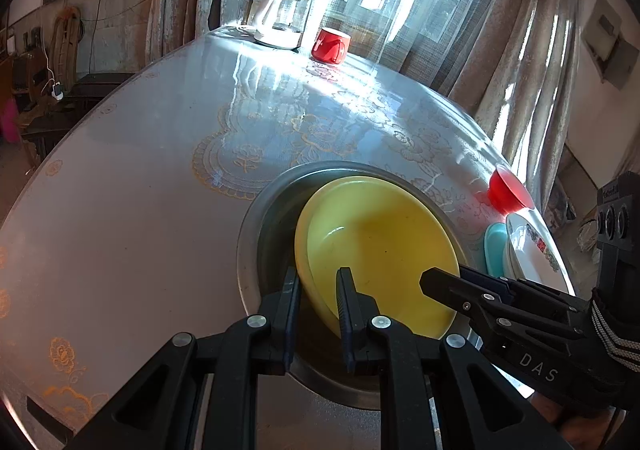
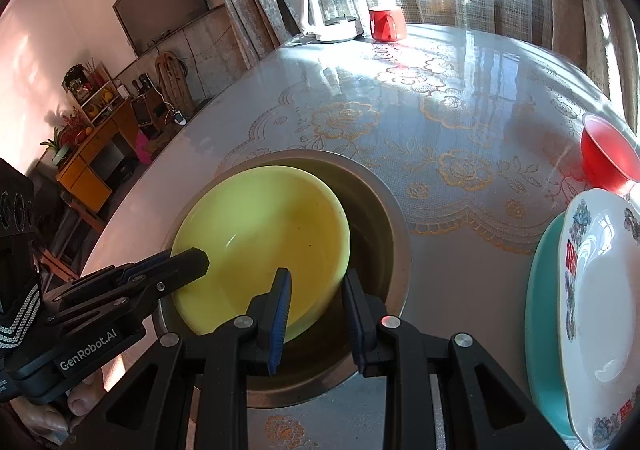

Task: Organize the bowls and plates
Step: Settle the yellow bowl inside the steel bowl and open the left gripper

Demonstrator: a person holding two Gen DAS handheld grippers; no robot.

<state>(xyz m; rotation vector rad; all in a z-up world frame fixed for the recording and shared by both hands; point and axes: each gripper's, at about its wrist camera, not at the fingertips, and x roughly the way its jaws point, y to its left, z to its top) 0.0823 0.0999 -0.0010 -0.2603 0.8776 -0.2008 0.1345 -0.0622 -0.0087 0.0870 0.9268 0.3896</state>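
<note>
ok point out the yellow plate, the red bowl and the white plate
yellow plate (image 2: 272,234), right wrist view, on its inner well
red bowl (image 2: 608,153), right wrist view, on its side wall
white plate (image 2: 604,314), right wrist view, on its plain centre

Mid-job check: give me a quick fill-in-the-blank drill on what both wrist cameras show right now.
1. The yellow plate lies tilted inside a round ____ basin.
2. The white floral plate rests on a ____ plate.
3. Beside the kettle at the far edge stands a ____ mug.
4. Both the left claw and right claw straddle the yellow plate's ____.

Missing words: metal; teal; red; rim
</note>
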